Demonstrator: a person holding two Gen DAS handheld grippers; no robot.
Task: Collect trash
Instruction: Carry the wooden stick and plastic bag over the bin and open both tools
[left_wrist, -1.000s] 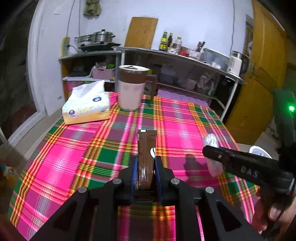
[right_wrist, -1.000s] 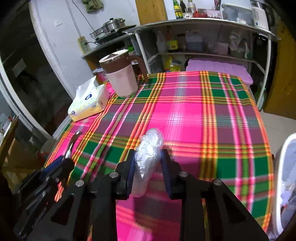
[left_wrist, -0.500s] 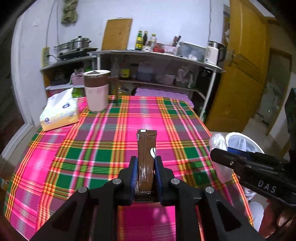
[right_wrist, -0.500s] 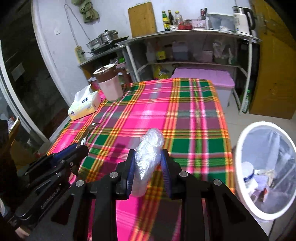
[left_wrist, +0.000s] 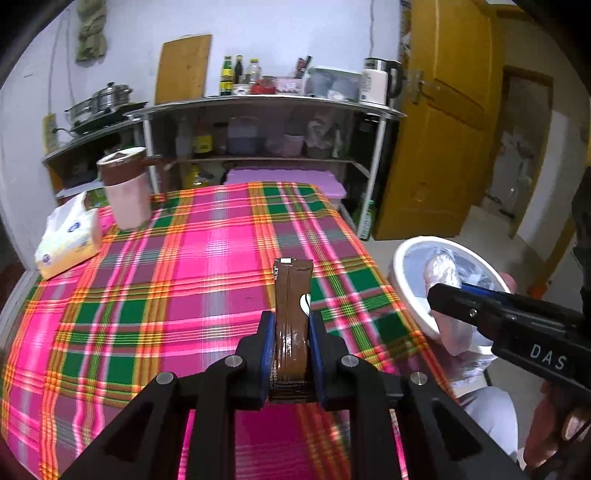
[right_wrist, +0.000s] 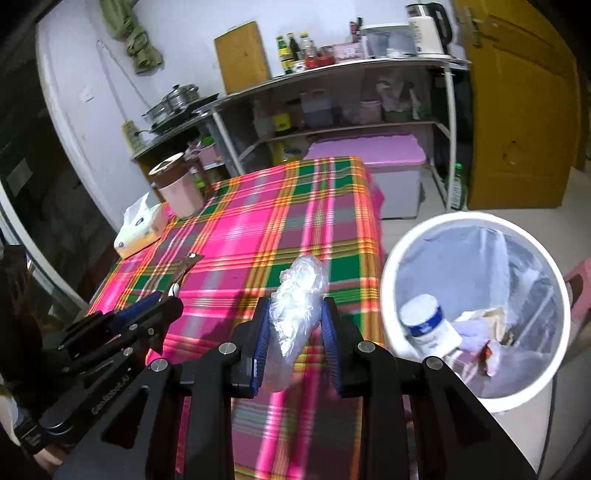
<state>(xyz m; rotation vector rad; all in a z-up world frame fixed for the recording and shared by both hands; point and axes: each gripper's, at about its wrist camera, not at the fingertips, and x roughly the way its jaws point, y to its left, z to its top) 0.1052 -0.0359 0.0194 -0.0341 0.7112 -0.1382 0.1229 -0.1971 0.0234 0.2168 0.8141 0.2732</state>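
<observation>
My left gripper (left_wrist: 290, 325) is shut on a brown sachet wrapper (left_wrist: 291, 295) and holds it above the plaid-covered table (left_wrist: 207, 258). My right gripper (right_wrist: 295, 317) is shut on a crumpled clear plastic wrap (right_wrist: 299, 295), near the table's right edge. The white trash bin (right_wrist: 391, 266) with a clear liner stands on the floor right of the table, holding a white jar and other scraps. In the left wrist view the right gripper (left_wrist: 443, 291) with the plastic wrap (left_wrist: 441, 267) is over the bin's rim (left_wrist: 400, 280).
A pink jug with a brown lid (left_wrist: 127, 192) and a tissue pack (left_wrist: 68, 236) stand at the table's far left. Metal shelves with bottles and boxes (left_wrist: 266, 122), a pink-lidded box (right_wrist: 369, 155) and a yellow door (left_wrist: 443, 129) lie beyond.
Both grippers have swung to the right with their loads. The bin has come into view, and the right gripper with the plastic wrap is now close by its rim.
</observation>
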